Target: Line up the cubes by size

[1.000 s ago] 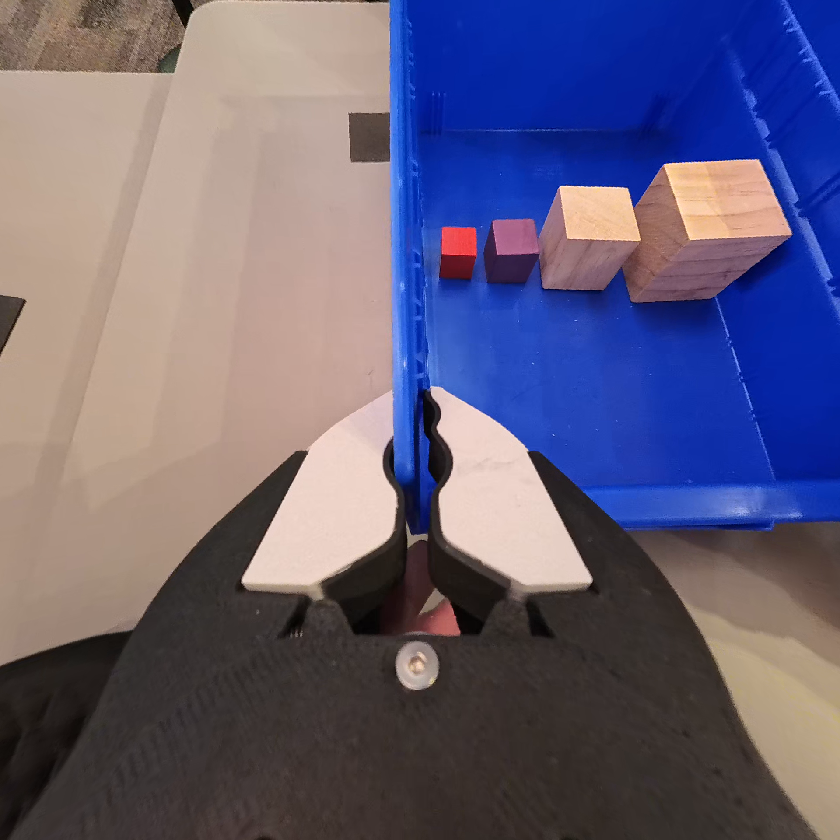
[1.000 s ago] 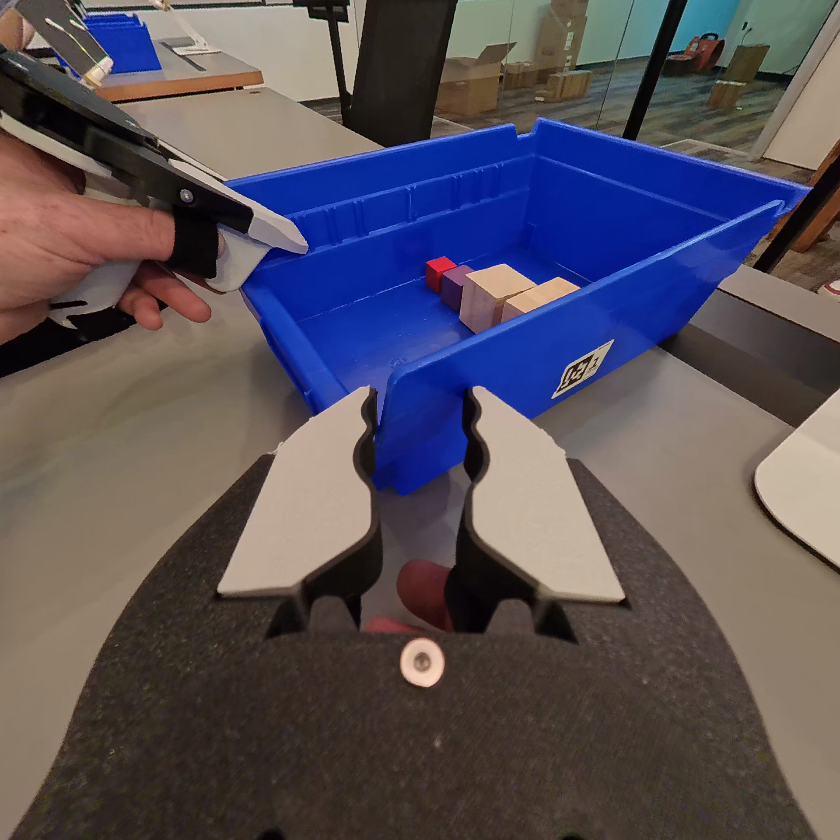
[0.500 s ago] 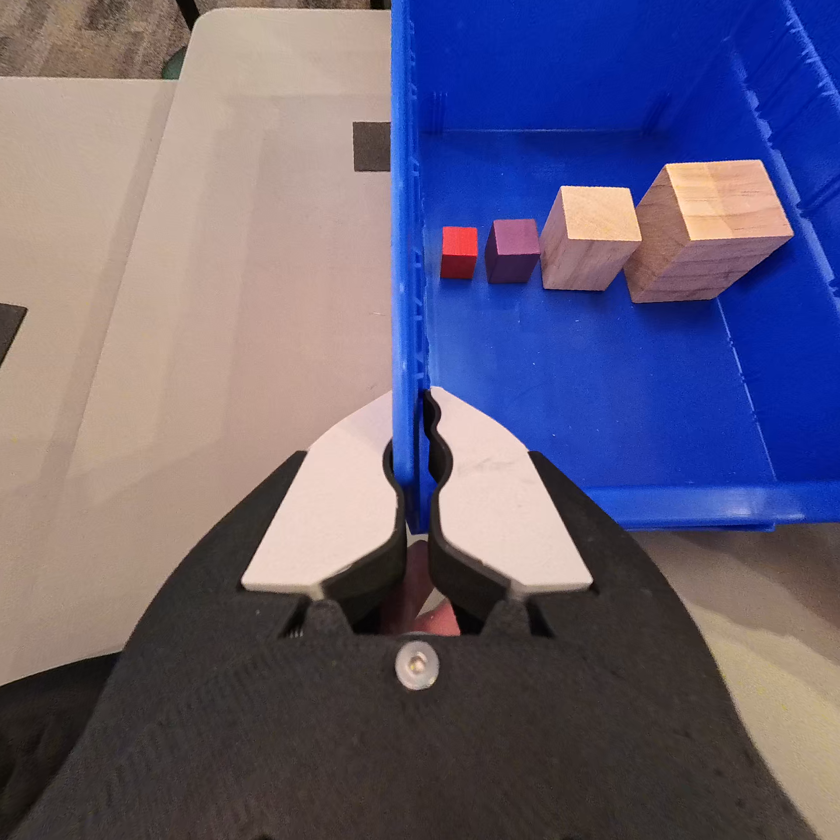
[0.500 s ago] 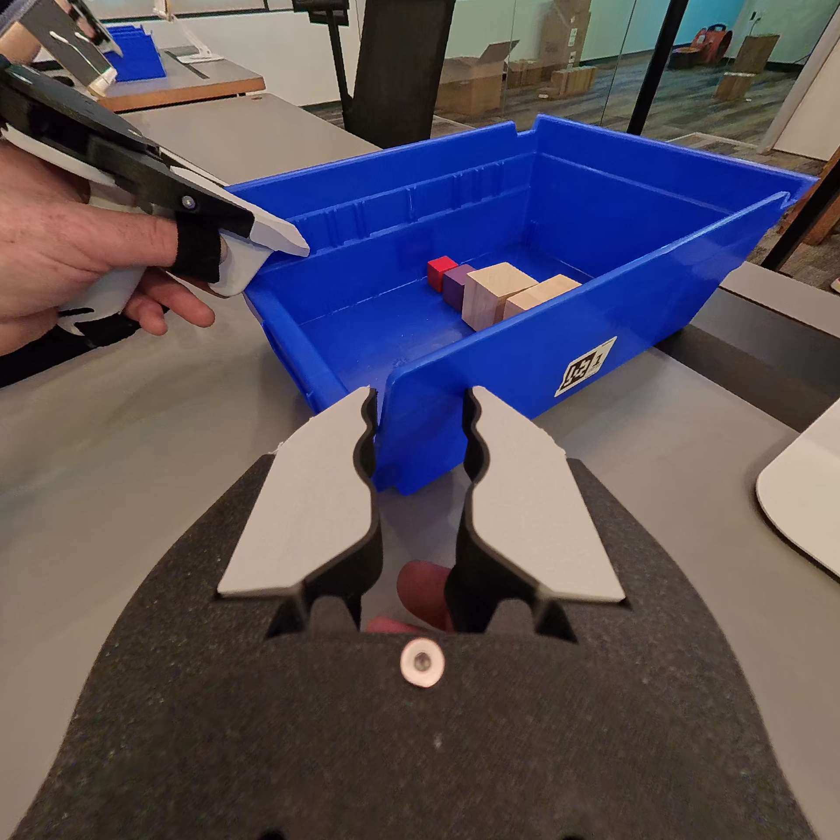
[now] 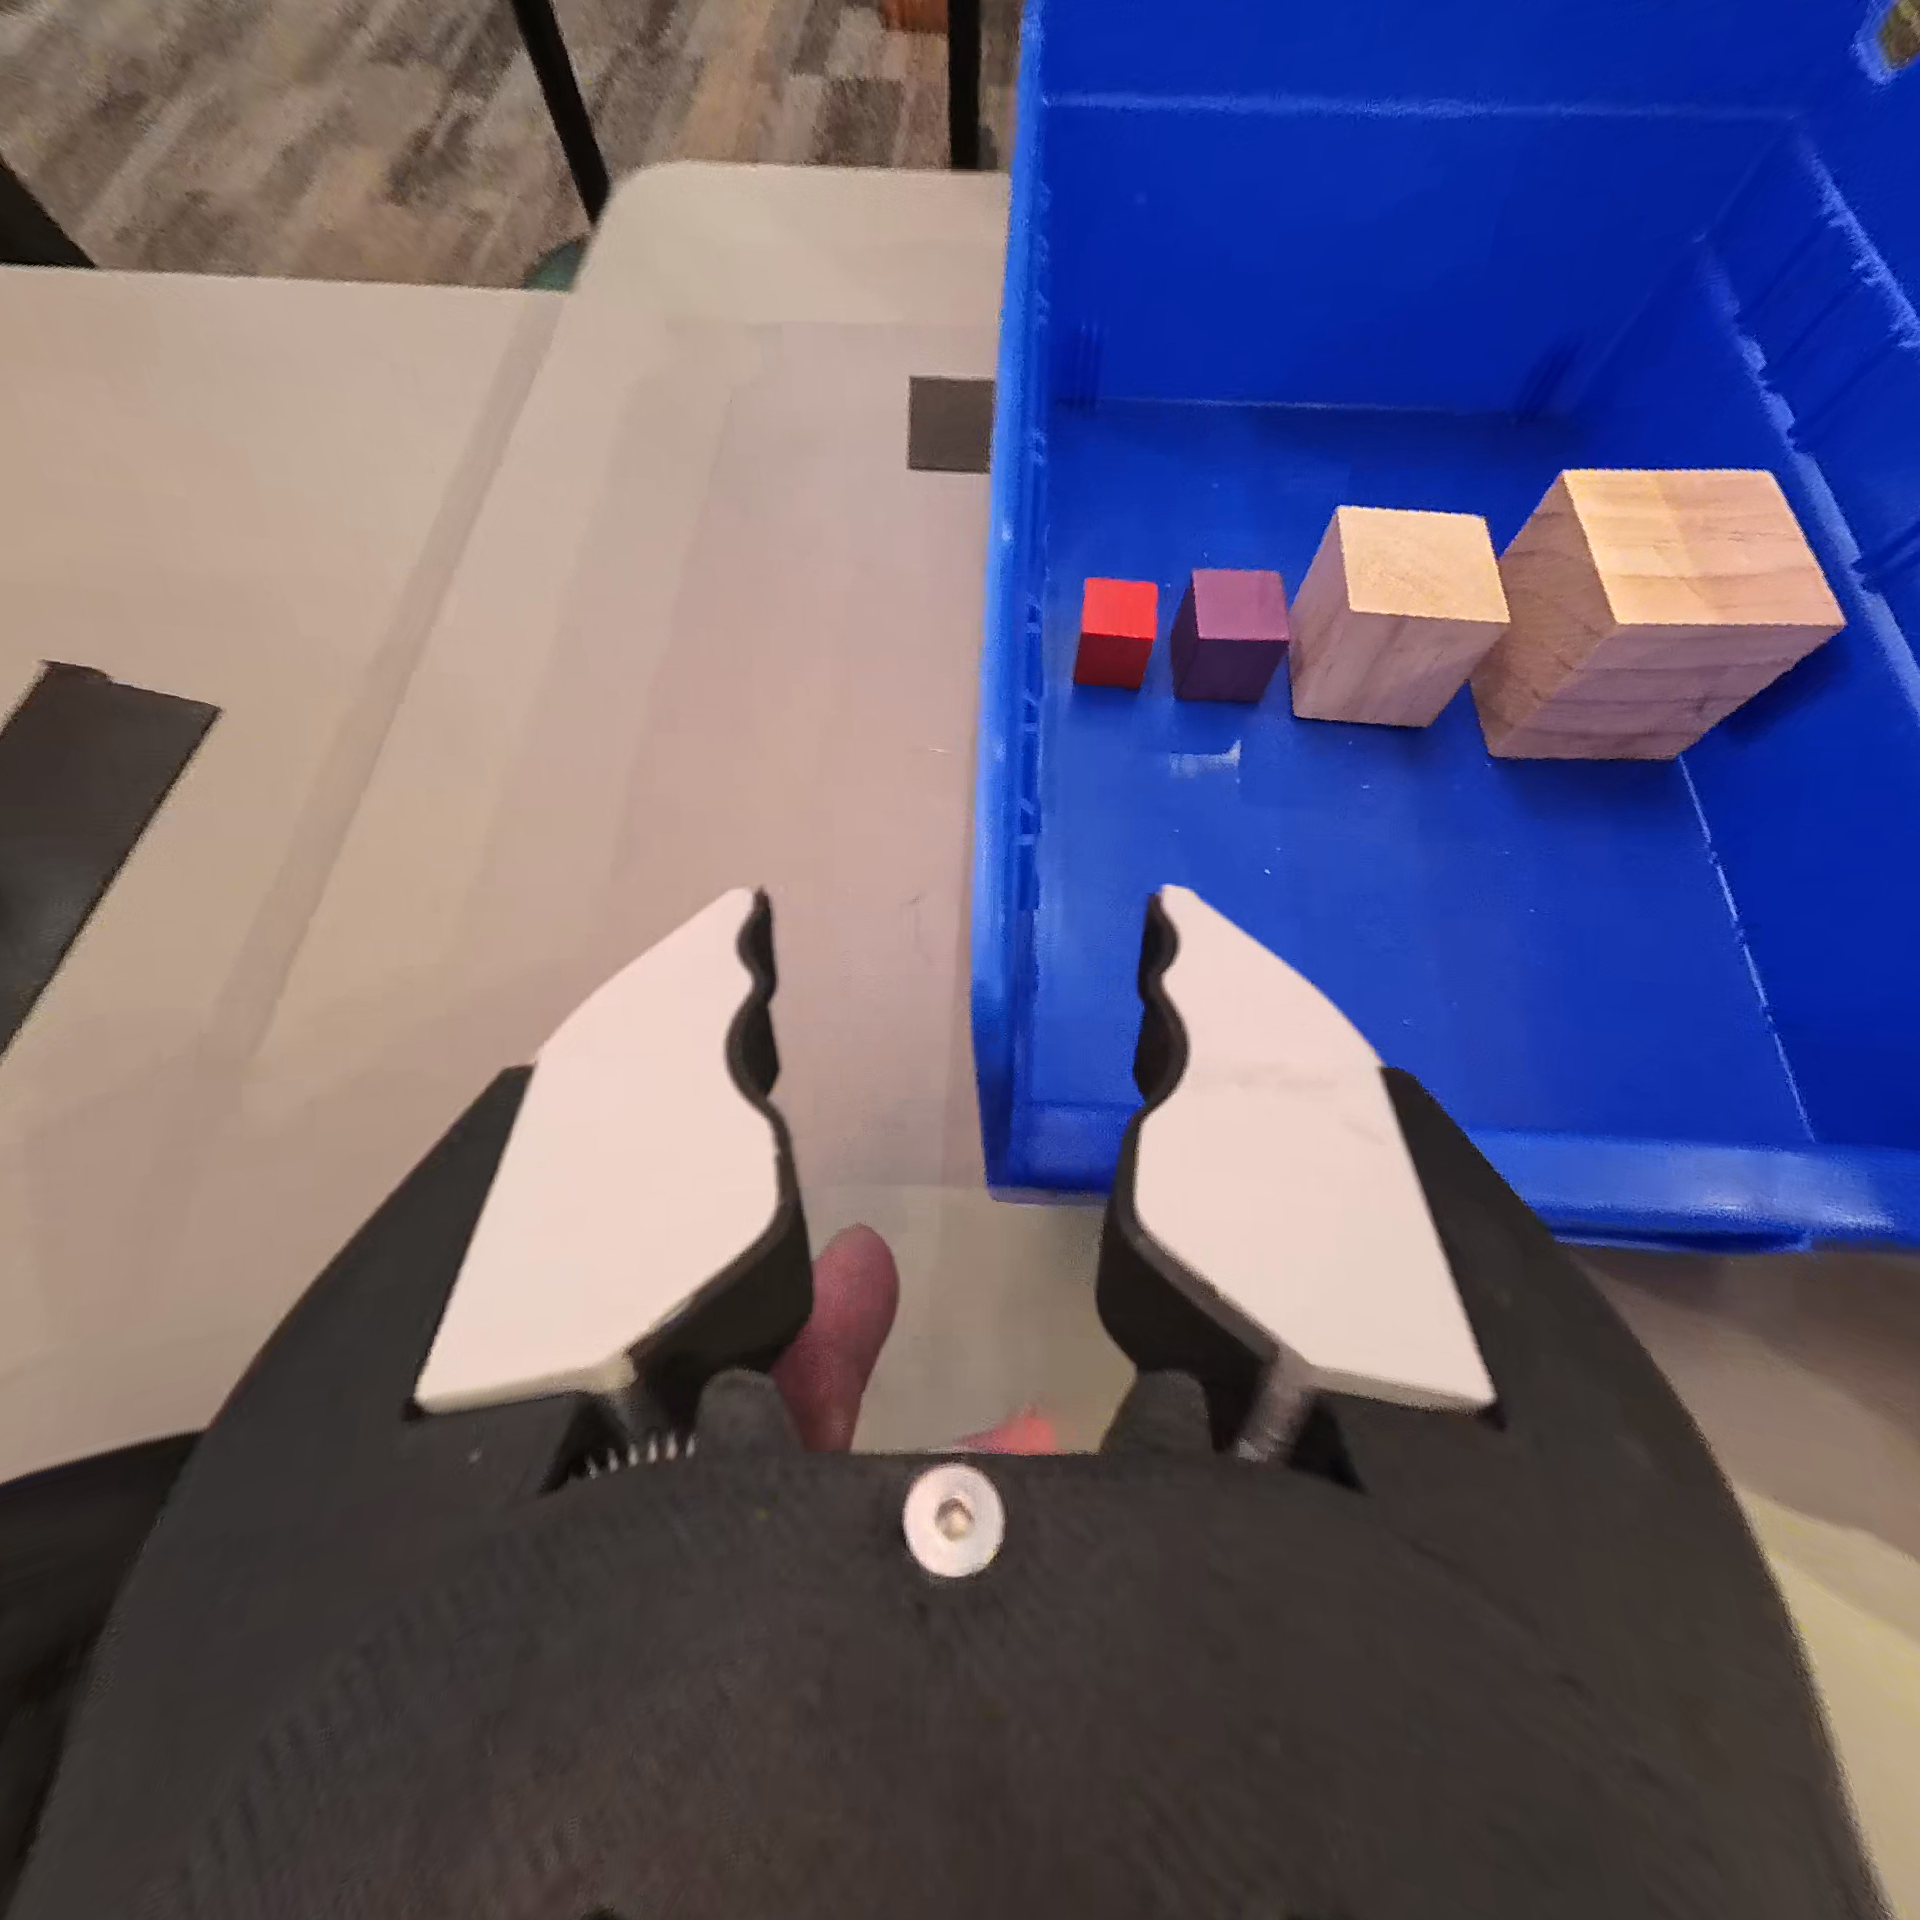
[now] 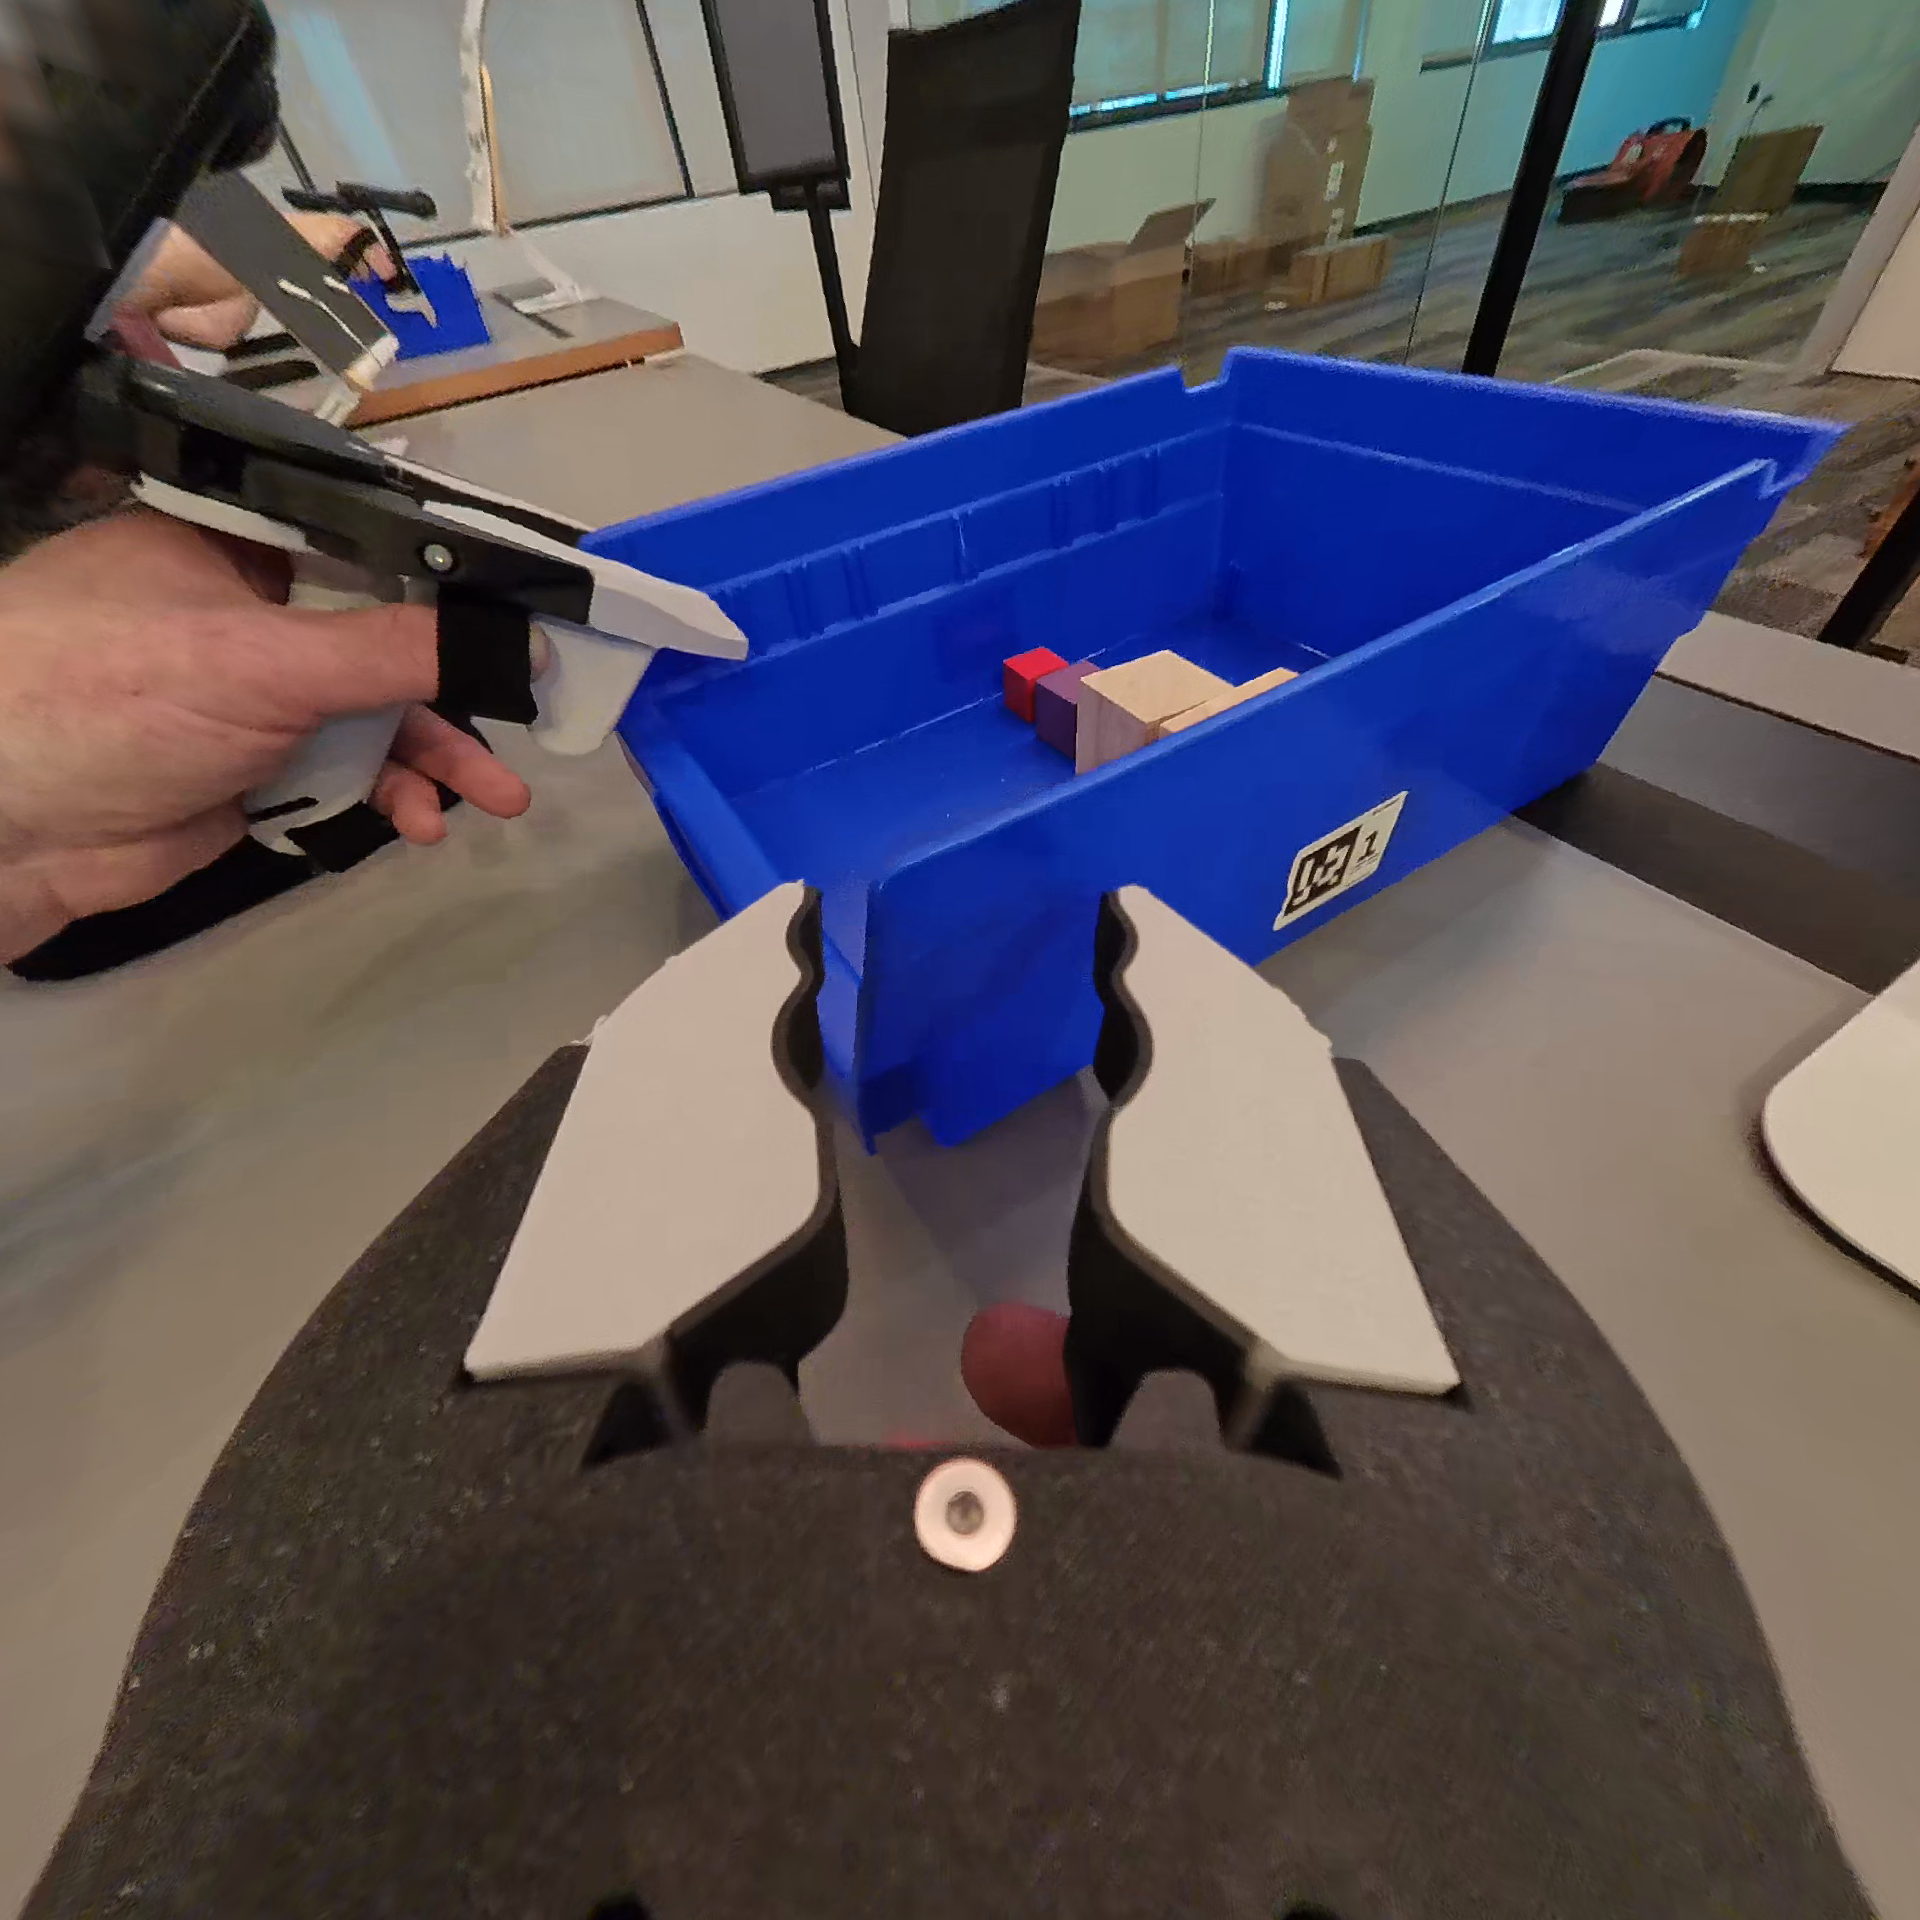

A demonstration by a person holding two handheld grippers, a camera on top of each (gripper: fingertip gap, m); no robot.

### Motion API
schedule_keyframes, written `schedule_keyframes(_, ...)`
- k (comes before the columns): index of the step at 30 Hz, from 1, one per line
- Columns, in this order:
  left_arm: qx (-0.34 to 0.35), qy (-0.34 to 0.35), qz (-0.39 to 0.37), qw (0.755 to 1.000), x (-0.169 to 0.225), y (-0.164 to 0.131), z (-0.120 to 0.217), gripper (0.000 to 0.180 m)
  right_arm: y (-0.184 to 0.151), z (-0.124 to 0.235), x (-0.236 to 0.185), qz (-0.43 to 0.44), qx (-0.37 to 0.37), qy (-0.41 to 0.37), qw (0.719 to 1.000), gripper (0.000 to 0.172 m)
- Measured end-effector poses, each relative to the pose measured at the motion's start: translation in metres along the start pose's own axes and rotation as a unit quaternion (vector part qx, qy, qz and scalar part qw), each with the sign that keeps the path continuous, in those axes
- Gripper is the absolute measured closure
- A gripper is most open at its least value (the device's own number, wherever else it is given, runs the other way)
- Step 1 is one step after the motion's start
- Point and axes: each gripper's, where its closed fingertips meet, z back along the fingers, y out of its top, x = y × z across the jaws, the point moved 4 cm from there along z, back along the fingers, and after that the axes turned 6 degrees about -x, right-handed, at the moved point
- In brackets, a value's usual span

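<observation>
The four cubes, red cube to largest wooden cube, sit in a size-ordered row across the blue bin floor, ahead and right of the left gripper, the nearer one, while both it and the right gripper have fingers apart, gripping nothing.

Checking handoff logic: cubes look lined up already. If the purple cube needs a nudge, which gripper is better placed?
Probably left gripper: it's open over the bin wall, nearest the purple cube. Right gripper sits outside the bin's corner.
</observation>
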Motion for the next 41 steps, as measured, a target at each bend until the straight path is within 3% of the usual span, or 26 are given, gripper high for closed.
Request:
schedule_keyframes(2, 0.019, 0.018, -0.001, 1.000, -0.003, 0.004, 0.011, 0.100, 0.000, 0.005, 0.000, 0.006, 0.010, -0.001, 1.000, 0.119)
schedule_keyframes(4, 0.045, 0.028, -0.014, 0.999, 0.001, 0.009, 0.027, 0.099, 0.000, 0.013, 0.001, 0.011, 0.020, -0.011, 1.000, 0.117)
schedule_keyframes(10, 0.098, 0.004, -0.097, 0.990, 0.057, 0.011, 0.065, 0.114, -0.007, 0.049, 0.009, 0.023, 0.039, -0.030, 0.999, 0.117)
schedule_keyframes(12, 0.108, -0.014, -0.134, 0.985, 0.088, 0.007, 0.073, 0.119, -0.013, 0.066, 0.015, 0.033, 0.039, -0.045, 0.998, 0.117)
schedule_keyframes(18, 0.161, -0.114, -0.207, 0.958, 0.210, -0.009, 0.095, 0.114, -0.028, 0.124, 0.038, 0.053, 0.046, -0.098, 0.993, 0.119)
schedule_keyframes(23, 0.149, -0.188, -0.247, 0.939, 0.302, -0.026, 0.080, 0.100, -0.041, 0.168, 0.057, 0.072, 0.048, -0.127, 0.988, 0.123)
schedule_keyframes(27, 0.159, -0.208, -0.252, 0.932, 0.346, -0.021, 0.064, 0.101, -0.045, 0.191, 0.080, 0.067, 0.053, -0.164, 0.983, 0.126)
schedule_keyframes(31, 0.161, -0.216, -0.224, 0.937, 0.366, -0.011, 0.041, 0.107, -0.046, 0.198, 0.097, 0.056, 0.051, -0.185, 0.980, 0.128)
schedule_keyframes(36, 0.161, -0.220, -0.163, 0.948, 0.363, -0.004, 0.019, 0.107, -0.047, 0.202, 0.107, 0.069, 0.043, -0.209, 0.974, 0.128)
schedule_keyframes(41, 0.153, -0.222, -0.163, 0.949, 0.358, -0.008, 0.012, 0.113, -0.048, 0.201, 0.107, 0.077, 0.037, -0.210, 0.974, 0.129)
